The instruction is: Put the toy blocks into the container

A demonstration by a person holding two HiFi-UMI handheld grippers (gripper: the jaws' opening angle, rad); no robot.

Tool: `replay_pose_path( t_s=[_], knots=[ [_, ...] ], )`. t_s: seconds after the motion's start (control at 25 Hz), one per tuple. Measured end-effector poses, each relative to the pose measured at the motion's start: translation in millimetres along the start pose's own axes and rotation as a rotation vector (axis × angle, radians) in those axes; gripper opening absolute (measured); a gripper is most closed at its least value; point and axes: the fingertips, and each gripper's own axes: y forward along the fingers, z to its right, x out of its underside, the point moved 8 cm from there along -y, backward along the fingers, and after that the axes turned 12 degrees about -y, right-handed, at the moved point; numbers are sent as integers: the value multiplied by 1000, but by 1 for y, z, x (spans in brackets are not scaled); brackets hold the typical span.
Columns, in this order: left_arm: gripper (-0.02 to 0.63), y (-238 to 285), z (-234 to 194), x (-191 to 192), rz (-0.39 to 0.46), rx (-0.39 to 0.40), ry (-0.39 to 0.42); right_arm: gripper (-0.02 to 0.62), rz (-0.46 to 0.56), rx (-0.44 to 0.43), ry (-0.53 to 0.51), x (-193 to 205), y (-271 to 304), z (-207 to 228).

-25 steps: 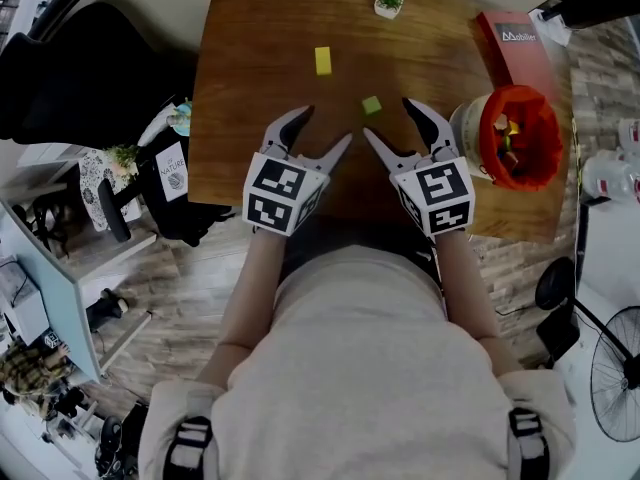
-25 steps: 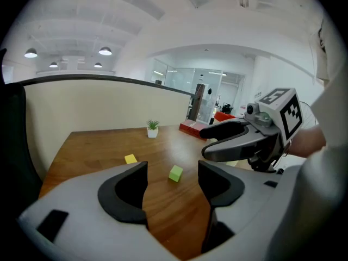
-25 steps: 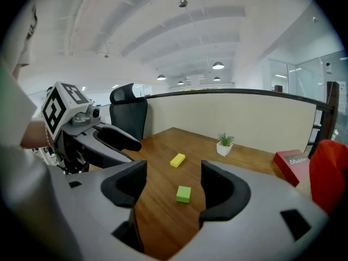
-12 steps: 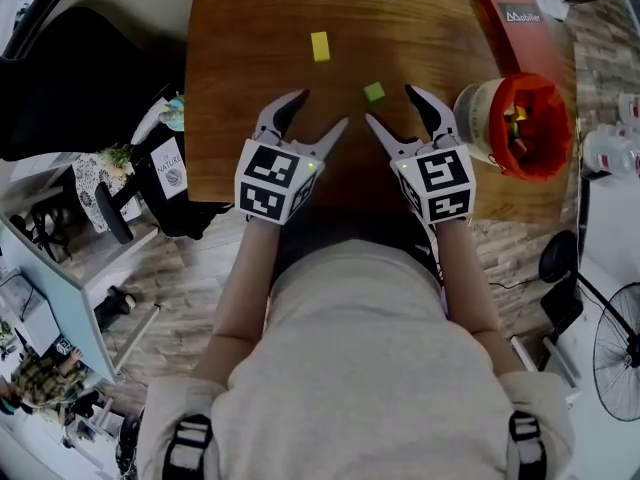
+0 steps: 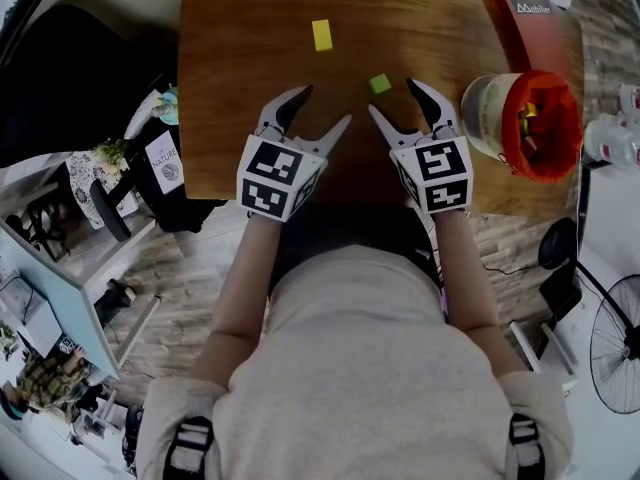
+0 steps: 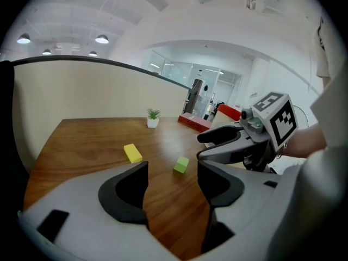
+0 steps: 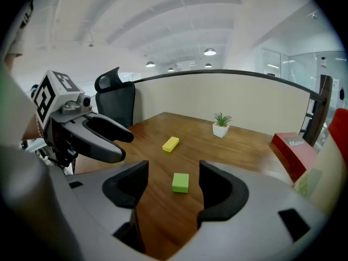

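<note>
Ok so here's the setup seen from the head view. The small lime-green toy block (image 5: 379, 84) is lying flat on the brown wooden table (image 5: 240, 88), right at the mouth of the right gripper (image 5: 393, 96), about 11 o'clock from that gripper's marker cube. In the right gripper view it sits smack between the two jaw tips and a bit ahead of them, but neither pad is touching it. Those jaws have just been closing a little. They're still spread wide though, so nothing is grasped.

The left gripper (image 5: 322, 106) hangs alongside at roughly 8 o'clock from the green block, also released, with only bare tabletop between its jaws. The two grippers are close together but apart.

The flat yellow rectangular toy block (image 5: 321, 34) is further up the table, around 10 o'clock from the green one and well clear of both grippers.

The pale round container with the red-orange liner (image 5: 487, 118) stands at the table's right edge, about 3 o'clock from the right gripper, and some coloured pieces show inside it.
</note>
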Motion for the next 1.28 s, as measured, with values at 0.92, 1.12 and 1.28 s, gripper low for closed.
replay_pose_path(
  t_s=[0.92,1.12,1.28],
  knots=[
    [281,28,-26,21,-54,3,-77,229,-148,-25,17,35,58,2],
    [279,30,-26,21,-52,7,-78,156,-163,-7,30,39,60,2],
    [279,30,-27,21,-52,10,-75,137,-162,14,24,40,61,3]
  ],
)
